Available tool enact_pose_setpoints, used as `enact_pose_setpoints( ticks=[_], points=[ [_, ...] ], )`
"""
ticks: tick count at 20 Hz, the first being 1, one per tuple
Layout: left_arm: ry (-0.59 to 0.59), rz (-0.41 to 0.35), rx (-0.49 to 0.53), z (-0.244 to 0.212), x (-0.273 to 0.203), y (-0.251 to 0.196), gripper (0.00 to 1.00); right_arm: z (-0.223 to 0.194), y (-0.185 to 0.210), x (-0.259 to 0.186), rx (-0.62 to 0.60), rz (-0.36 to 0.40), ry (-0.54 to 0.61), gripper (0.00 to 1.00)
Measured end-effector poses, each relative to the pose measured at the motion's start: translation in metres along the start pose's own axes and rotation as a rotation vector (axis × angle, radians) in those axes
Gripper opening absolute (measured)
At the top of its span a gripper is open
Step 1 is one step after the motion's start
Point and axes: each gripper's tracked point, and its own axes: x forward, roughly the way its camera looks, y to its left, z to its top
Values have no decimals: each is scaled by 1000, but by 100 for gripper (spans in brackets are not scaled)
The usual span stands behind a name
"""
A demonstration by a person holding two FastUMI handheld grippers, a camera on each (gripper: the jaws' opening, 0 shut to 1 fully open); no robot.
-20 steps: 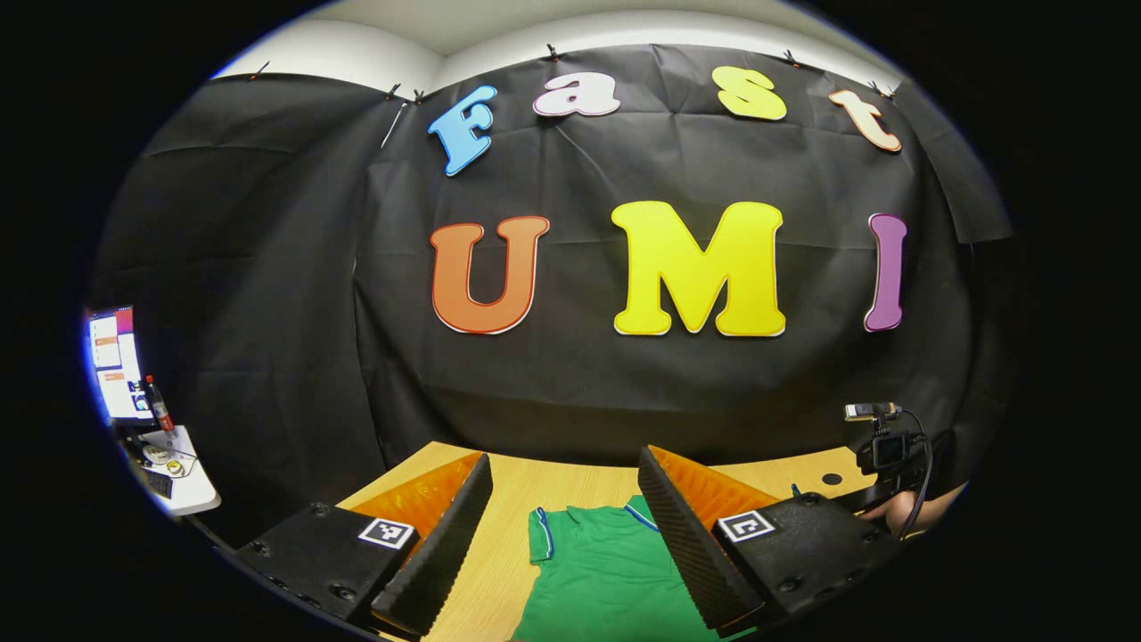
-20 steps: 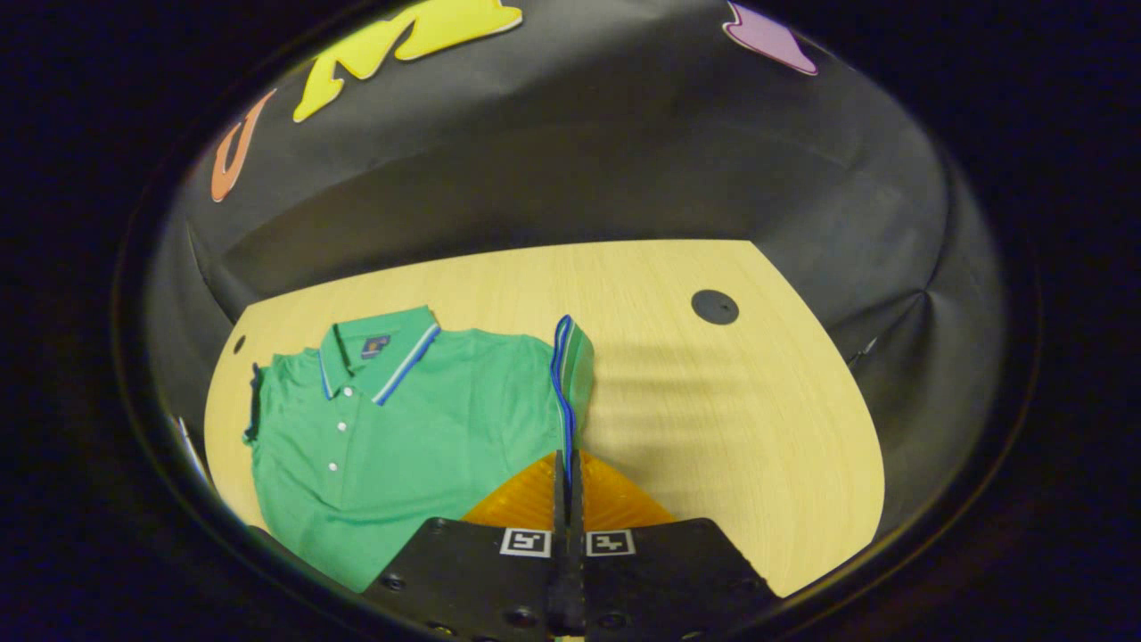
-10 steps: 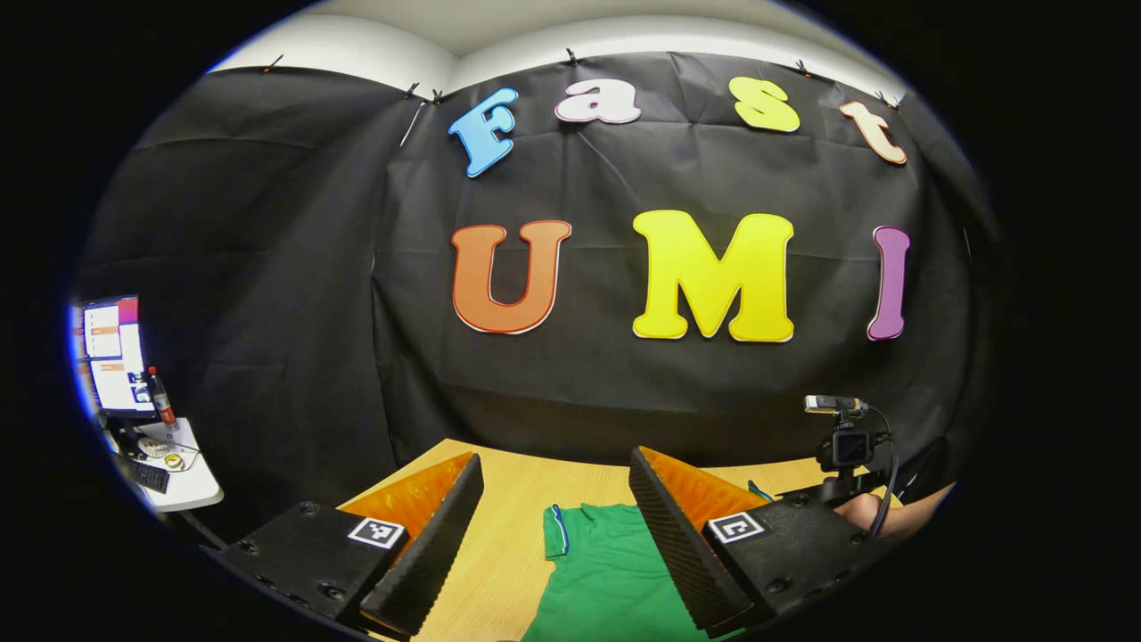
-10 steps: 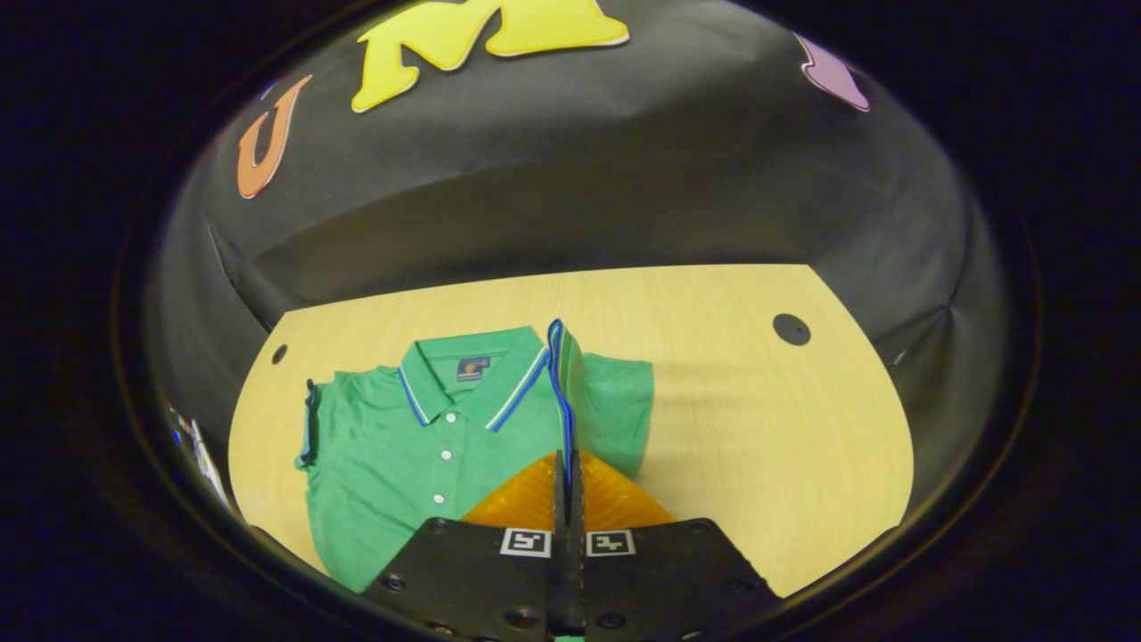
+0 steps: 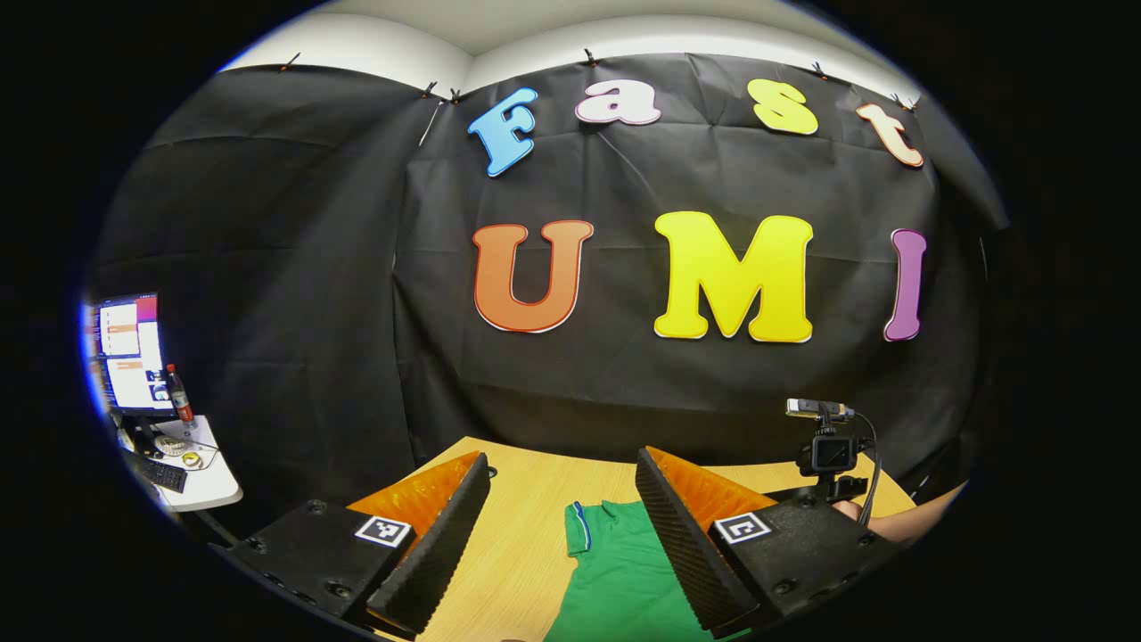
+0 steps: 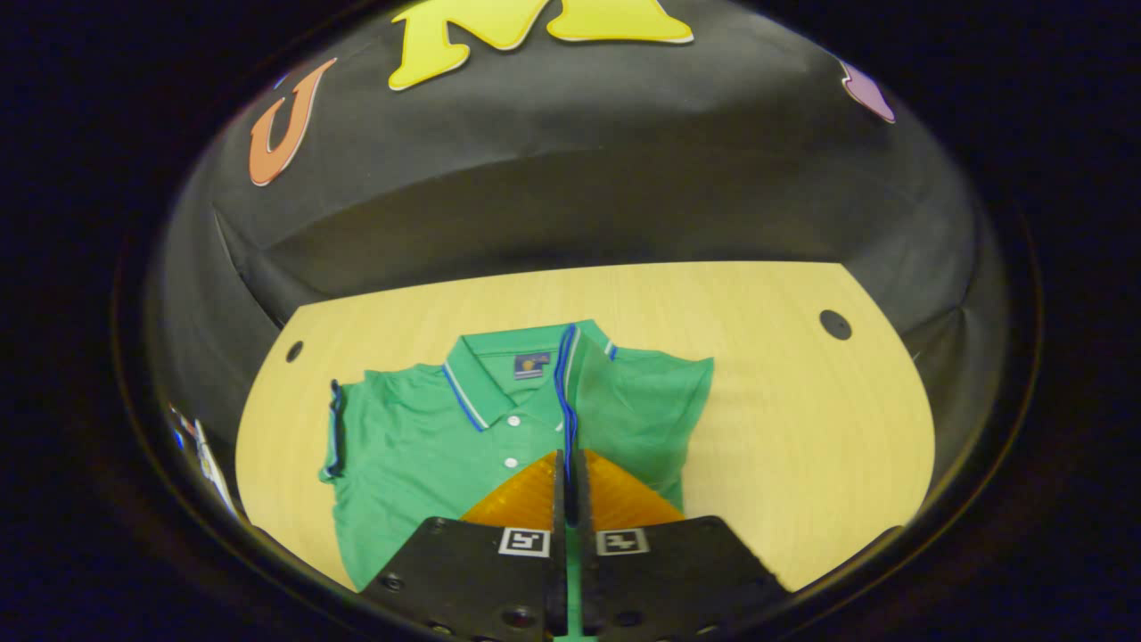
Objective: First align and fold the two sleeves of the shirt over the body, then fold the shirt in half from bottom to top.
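A green polo shirt (image 6: 428, 446) lies face-up on the counter (image 6: 802, 419). The right gripper (image 6: 568, 459), fingers clenched on a blue-trimmed sleeve (image 6: 565, 392), holds it raised over the placket, just right of the collar (image 6: 499, 379). The left gripper (image 5: 562, 526) hovers with fingers spread near the other sleeve (image 5: 579, 528). Done well, the held cuff should land flat — square to the collar — without dragging the body.
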Motion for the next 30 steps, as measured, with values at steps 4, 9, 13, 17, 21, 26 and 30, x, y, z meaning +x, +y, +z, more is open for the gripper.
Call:
enact_pose_setpoints(
  ticks=[4,9,13,17,21,26,30],
  points=[
    [9,-17,-8,-5,6,0,100,6,4,-19,-27,11,-66,60],
    [60,-77,-22,-20,24,-10,100,23,-8,-82,-134,-33,-225,97],
    [110,-142,-26,-38,48,-26,100,31,-18,-151,-174,-43,-340,96],
    [165,-174,-19,-65,86,-32,100,26,-35,-210,-188,-67,-412,96],
    [280,-187,21,-111,131,-37,100,16,-66,-242,-202,-127,-436,96],
    [457,-211,44,-180,173,-40,100,3,-106,-262,-160,-211,-422,95],
    [604,-215,73,-242,194,-39,100,-11,-124,-269,-136,-251,-398,95]
  ],
)
